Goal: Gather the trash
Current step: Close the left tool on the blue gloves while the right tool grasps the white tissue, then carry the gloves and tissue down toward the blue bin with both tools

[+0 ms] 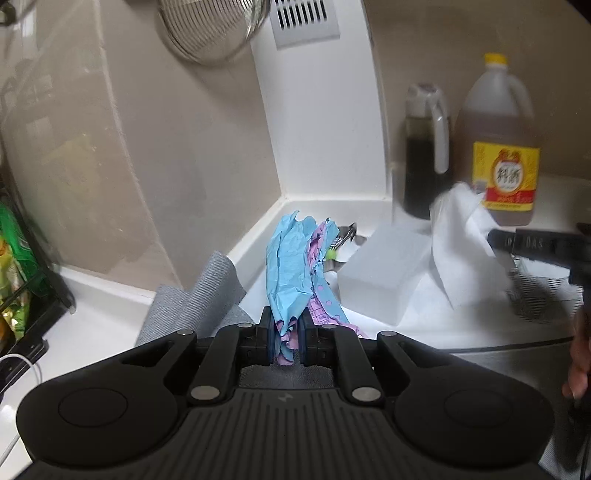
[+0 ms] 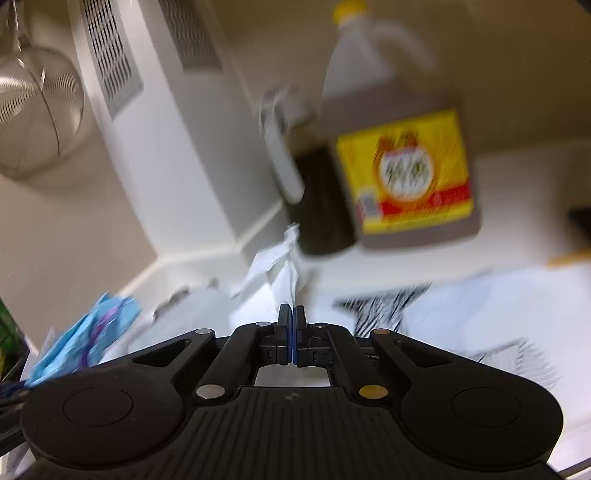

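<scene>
My left gripper point(image 1: 287, 334) is shut on a crumpled bundle of blue and pink paper point(image 1: 291, 269) that stands up from its jaws over the white counter corner. In the right wrist view the same blue bundle point(image 2: 88, 332) shows at the lower left. My right gripper point(image 2: 291, 332) is shut on a thin white tissue point(image 2: 280, 266), which rises from between the pads. From the left wrist view that tissue point(image 1: 461, 236) hangs in front of the bottles, with the right gripper's black finger point(image 1: 524, 243) pinching it from the right.
A big brown jug with a yellow label point(image 1: 498, 147) and a dark sauce bottle point(image 1: 424, 155) stand at the back right. A white block point(image 1: 384, 273) and a grey cloth point(image 1: 199, 299) lie on the counter point(image 1: 103, 325). A metal strainer point(image 1: 214, 29) hangs on the wall; snack bags point(image 1: 11, 266) sit at left.
</scene>
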`<state>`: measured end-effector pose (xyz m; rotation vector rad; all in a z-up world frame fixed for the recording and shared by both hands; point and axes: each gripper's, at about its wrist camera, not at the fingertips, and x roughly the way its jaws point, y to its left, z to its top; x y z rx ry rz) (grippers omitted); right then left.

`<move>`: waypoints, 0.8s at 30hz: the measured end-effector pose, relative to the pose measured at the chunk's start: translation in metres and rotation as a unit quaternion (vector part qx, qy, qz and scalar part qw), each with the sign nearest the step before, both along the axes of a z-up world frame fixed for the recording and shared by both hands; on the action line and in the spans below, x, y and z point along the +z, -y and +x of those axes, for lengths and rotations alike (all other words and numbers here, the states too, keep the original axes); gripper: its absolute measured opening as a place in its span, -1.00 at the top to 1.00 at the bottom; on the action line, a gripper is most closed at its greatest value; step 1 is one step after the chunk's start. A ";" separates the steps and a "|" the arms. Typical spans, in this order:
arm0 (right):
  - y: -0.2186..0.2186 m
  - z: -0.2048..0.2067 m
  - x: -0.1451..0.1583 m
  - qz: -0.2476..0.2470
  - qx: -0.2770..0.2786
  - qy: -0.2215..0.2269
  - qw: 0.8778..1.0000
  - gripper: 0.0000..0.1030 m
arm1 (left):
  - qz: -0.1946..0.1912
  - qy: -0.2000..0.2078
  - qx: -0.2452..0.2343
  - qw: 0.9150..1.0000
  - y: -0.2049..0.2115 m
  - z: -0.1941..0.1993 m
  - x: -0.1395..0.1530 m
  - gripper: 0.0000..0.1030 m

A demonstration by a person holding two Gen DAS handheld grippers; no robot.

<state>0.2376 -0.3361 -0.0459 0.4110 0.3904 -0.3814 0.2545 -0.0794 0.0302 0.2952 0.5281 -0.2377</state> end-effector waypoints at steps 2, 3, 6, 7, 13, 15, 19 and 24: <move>0.002 -0.010 0.008 0.007 -0.011 0.012 1.000 0.99 | -0.006 0.004 -0.001 1.000 -0.007 -0.013 0.006 0.75; 0.001 -0.014 0.014 0.006 -0.010 0.018 1.000 0.99 | -0.008 0.005 -0.001 1.000 -0.010 -0.021 0.009 0.75; -0.007 -0.034 0.034 0.005 0.013 0.032 0.999 0.99 | -0.014 0.013 -0.001 1.000 -0.024 -0.047 0.019 0.75; -0.012 -0.042 0.040 0.004 0.024 0.037 0.999 0.99 | -0.015 0.018 -0.001 1.000 -0.029 -0.057 0.023 0.75; -0.048 -0.094 0.065 0.002 0.089 0.044 0.995 0.99 | -0.020 0.037 0.008 0.999 -0.060 -0.126 0.040 0.75; -0.061 -0.109 0.068 -0.013 0.103 0.033 0.994 0.99 | -0.017 0.039 0.013 0.999 -0.070 -0.152 0.042 0.75; -0.070 -0.142 0.070 0.002 0.123 0.012 0.992 0.99 | -0.021 0.037 0.026 0.999 -0.092 -0.204 0.046 0.75; -0.087 -0.190 0.084 0.001 0.167 0.007 0.986 0.99 | -0.025 0.025 0.046 0.998 -0.118 -0.268 0.043 0.75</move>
